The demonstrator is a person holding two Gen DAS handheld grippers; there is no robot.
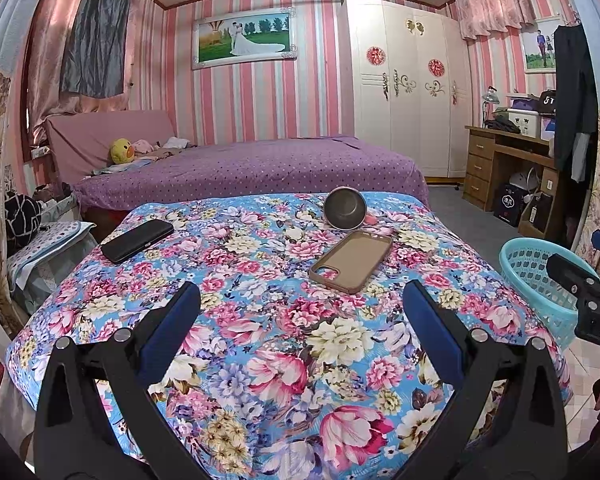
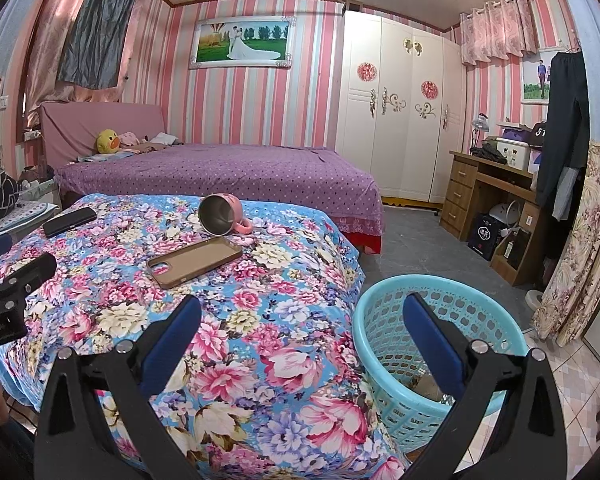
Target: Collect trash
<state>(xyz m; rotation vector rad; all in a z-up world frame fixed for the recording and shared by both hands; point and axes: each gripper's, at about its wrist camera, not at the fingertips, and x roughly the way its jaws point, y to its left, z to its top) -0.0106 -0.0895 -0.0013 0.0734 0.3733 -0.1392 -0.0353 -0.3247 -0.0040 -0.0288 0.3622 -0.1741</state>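
Note:
A light blue plastic basket stands on the floor at the right of a table covered with a floral cloth; something small lies at its bottom. The basket also shows in the left wrist view. My left gripper is open and empty above the near part of the cloth. My right gripper is open and empty, over the table's right edge and the basket's rim. On the cloth lie a tipped pink mug, a tan phone case and a black phone.
A purple bed stands behind the table. A white wardrobe and a wooden desk are at the right. In the left wrist view the mug, case and phone lie ahead.

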